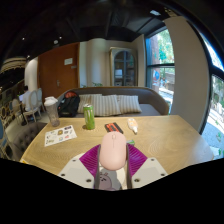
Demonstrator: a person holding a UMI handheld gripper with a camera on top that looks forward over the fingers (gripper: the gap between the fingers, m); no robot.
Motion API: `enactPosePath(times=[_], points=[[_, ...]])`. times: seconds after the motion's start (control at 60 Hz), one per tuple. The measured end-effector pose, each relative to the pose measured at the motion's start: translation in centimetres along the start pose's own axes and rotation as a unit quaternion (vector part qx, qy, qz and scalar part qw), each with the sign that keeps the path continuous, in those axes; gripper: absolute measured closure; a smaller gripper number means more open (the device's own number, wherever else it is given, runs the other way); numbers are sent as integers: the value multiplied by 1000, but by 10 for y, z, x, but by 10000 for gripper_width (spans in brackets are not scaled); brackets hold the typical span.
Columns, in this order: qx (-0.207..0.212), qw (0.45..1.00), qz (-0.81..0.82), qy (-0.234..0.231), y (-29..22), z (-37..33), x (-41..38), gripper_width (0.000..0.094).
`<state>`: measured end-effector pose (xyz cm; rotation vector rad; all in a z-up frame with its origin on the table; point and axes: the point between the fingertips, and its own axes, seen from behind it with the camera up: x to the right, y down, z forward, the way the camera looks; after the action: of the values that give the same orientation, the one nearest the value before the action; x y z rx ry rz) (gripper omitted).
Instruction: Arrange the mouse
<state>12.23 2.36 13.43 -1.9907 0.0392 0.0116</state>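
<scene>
A pale pink computer mouse sits between my gripper's two fingers, its sides against the magenta pads. It is held above the light wooden table, with its nose pointing forward along the fingers. The fingers are shut on it. The underside of the mouse is hidden.
On the table beyond the fingers stand a green can, a dark flat object, a small light object and a printed sheet. A sofa with striped cushions stands behind the table, windows at the right.
</scene>
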Motion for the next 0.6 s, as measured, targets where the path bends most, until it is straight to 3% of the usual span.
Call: enactPosePath(times=[0.1,0.167,0.317,0.417,0.517,0.533,0.55,0.583,0.6], points=[[-56,998,12,-31,57,28,-54,572],[-88,996,7,-26,85,45,-59,572],[-133,991,-16,2,137,62,-58,554],[-131,991,4,-2,134,64,-58,515],[-129,992,5,-9,132,64,-60,393],[-126,992,7,-13,131,64,-62,335],[-121,992,11,-18,129,62,-64,212],[-102,994,18,-30,123,60,-69,89],[-91,995,19,-34,119,58,-69,76]])
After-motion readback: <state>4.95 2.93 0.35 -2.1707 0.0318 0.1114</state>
